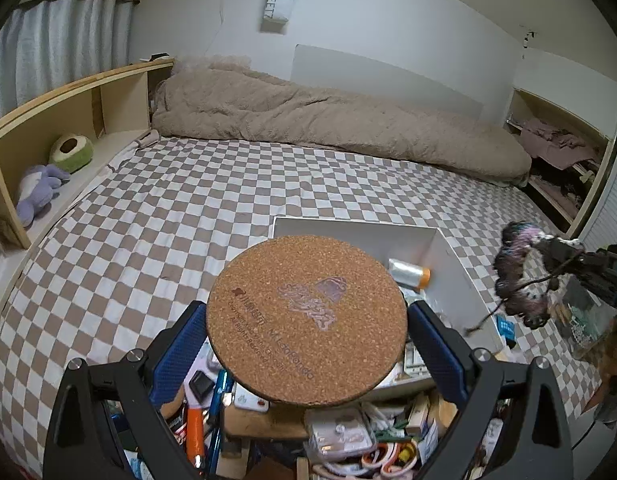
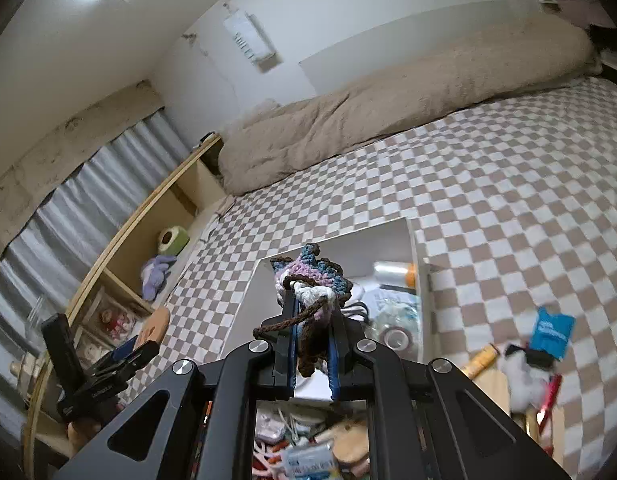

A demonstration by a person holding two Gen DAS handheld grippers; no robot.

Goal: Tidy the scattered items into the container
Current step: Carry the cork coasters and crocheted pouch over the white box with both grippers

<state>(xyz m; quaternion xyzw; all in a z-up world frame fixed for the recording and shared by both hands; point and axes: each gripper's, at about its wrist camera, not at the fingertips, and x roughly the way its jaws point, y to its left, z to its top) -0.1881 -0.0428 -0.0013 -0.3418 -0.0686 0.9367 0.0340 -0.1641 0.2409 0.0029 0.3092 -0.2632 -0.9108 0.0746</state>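
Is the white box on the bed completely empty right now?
No, the white box already holds a clear spool and a tape roll.

**Checkered bed carries the box and the clutter**

The bed point(image 1: 156, 216), under a brown-and-white checkered sheet, holds a rolled tan duvet point(image 1: 308, 120) along its far wall edge. Nearer sits an open white box point(image 1: 448, 264) right on the sheet. Beside the box, on the right, lie a blue packet point(image 2: 550, 332) and a yellow tube point(image 2: 482, 360); a mixed heap of small items point(image 1: 340, 432) crowds the near edge.
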